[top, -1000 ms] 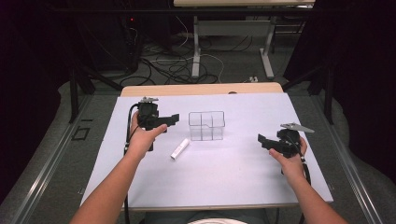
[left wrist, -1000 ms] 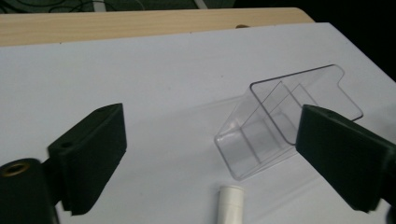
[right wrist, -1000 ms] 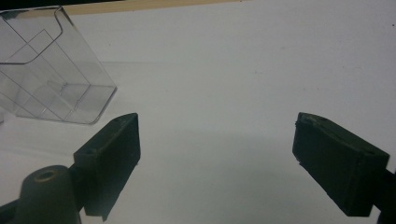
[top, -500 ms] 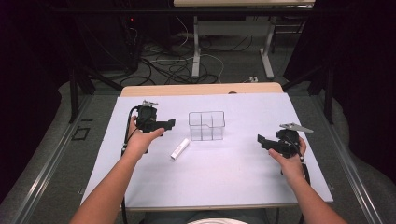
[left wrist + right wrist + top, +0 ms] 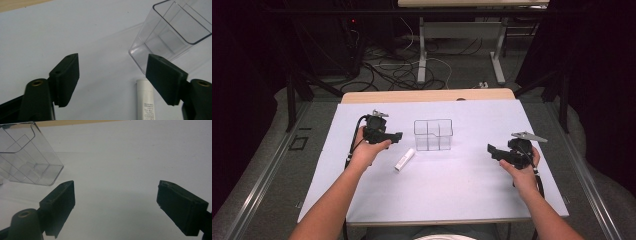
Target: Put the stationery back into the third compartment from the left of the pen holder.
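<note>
A clear plastic organiser box [image 5: 433, 134] with several compartments stands upright mid-table, seemingly with nothing in it. A small white tube [image 5: 404, 159] lies flat just in front of its left corner. My left gripper [image 5: 396, 135] hovers left of the box, open, with nothing between its jaws; in the left gripper view the tube [image 5: 146, 100] lies near the right jaw and the box [image 5: 170, 32] stands beyond it. My right gripper [image 5: 490, 149] is held open at the table's right side, pointing toward the box [image 5: 27, 160], well apart from it.
A white sheet [image 5: 452, 190] covers the table, with a strip of wood [image 5: 427, 95] showing at the far edge. Cables and desk legs [image 5: 422, 55] crowd the floor beyond. Dark rails run along both sides.
My left gripper has shifted a little toward me and rightward, nearer the tube. The right gripper has hardly moved.
</note>
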Motion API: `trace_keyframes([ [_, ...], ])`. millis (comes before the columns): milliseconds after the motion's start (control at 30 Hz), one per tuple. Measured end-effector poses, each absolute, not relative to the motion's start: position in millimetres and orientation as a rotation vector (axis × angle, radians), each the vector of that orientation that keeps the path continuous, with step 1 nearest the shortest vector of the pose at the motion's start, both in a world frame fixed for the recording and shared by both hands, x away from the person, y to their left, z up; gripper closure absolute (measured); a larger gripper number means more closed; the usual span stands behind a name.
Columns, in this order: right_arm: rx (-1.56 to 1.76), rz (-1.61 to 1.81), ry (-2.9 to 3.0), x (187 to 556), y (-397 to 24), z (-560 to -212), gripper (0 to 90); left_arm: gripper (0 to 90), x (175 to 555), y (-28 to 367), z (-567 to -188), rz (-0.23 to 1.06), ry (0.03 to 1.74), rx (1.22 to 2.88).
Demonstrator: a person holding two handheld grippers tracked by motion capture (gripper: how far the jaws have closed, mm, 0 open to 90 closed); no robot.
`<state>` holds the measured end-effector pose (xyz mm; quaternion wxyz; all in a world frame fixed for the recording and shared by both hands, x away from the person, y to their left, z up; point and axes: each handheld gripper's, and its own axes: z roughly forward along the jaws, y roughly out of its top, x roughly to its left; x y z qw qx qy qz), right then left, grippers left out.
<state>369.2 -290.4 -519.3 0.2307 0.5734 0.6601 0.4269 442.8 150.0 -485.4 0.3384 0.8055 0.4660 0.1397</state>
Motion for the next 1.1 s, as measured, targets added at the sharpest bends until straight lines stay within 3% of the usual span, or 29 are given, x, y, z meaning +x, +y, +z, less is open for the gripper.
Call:
trace_keyframes([
  [300,1.586,1.174,1.811,369,-291,-519,14.5,31.9,445,143,-495,0.297,1.182,2.16],
  [733,1.583,1.175,1.815,369,-291,-519,14.5,47.2,448,132,-505,0.095,1.214,2.244],
  [1100,1.582,1.176,1.818,368,-290,-519,14.5,52.1,451,120,-515,0.05,1.182,2.333],
])
